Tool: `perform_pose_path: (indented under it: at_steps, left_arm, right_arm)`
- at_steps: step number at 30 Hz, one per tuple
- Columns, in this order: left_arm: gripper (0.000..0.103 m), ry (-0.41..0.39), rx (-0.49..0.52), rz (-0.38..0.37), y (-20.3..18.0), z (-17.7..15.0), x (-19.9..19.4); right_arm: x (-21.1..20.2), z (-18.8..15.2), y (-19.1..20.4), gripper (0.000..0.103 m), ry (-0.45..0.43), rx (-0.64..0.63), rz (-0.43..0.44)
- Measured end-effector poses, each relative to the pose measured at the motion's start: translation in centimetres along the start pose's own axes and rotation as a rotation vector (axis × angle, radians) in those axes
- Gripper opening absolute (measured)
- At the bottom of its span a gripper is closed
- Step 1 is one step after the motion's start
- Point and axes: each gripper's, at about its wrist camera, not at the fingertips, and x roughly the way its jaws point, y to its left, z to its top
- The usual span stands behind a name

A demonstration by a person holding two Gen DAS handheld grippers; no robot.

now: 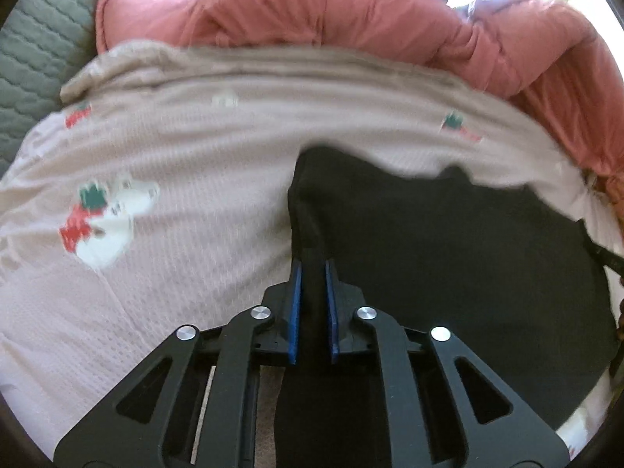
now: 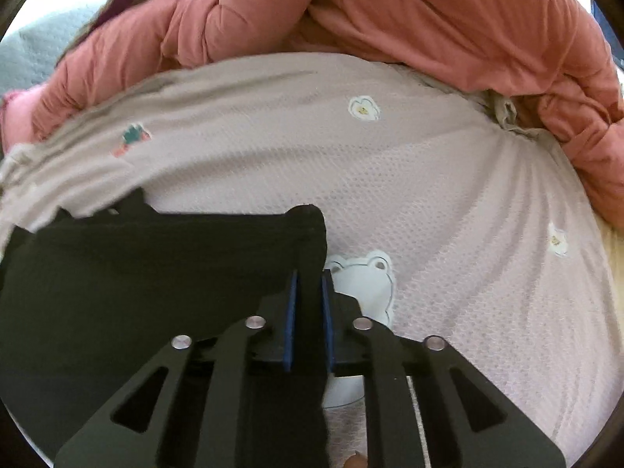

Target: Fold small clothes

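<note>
Left gripper [image 1: 312,269] and right gripper [image 2: 310,277] pinch black garment [image 1: 448,241]; print apparently wordless.

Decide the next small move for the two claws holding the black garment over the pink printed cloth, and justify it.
Probably carry both corners forward together and lay the black garment down as a fold. The left claw and right claw each pinch an opposite edge, and the fabric spans taut between them above the pink printed cloth, so it seems ready to fold.

- Left gripper [image 1: 311,273]: matte black linkage arms with triangular cut-outs
- Right gripper [image 2: 309,279]: same build
- Round silver pivot screws
- Fingers [image 1: 295,304] lined with blue pads
</note>
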Motion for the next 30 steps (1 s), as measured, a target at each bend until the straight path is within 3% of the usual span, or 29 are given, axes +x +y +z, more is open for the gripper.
perform_pose_path:
  at_steps: [2,4,9,13,17,22,30]
  left_arm:
    - [0.015,0.002,-0.016,0.0,0.4,0.1,-0.3]
    - [0.02,0.003,-0.016,0.005,0.5,0.0,-0.7]
    - [0.025,0.014,-0.034,0.0,0.8,-0.6,-1.5]
    - [0.032,0.007,-0.041,0.0,0.7,-1.0,-2.7]
    - [0.034,-0.015,-0.006,-0.015,-0.4,-1.7,-4.3]
    - [0.042,0.017,0.091,0.028,-2.0,-3.3,-4.2]
    - [0.047,0.01,0.046,0.015,-0.7,-4.0,-5.4]
  right_arm:
    - [-0.8,0.0,0.2,0.021,-0.012,-0.033,-0.031]
    - [-1.6,-0.2,-0.2,0.036,-0.018,-0.046,-0.058]
    - [-4.9,-1.5,0.9,0.046,-0.05,-0.044,0.036]
    - [-6.9,-2.8,3.3,0.046,-0.055,-0.102,0.122]
    - [-7.6,-4.1,5.0,0.046,-0.021,-0.15,0.182]
    - [-6.6,-6.0,5.1,0.046,0.035,-0.163,0.169]
    - [-7.6,-6.8,4.3,0.048,0.034,-0.132,0.179]
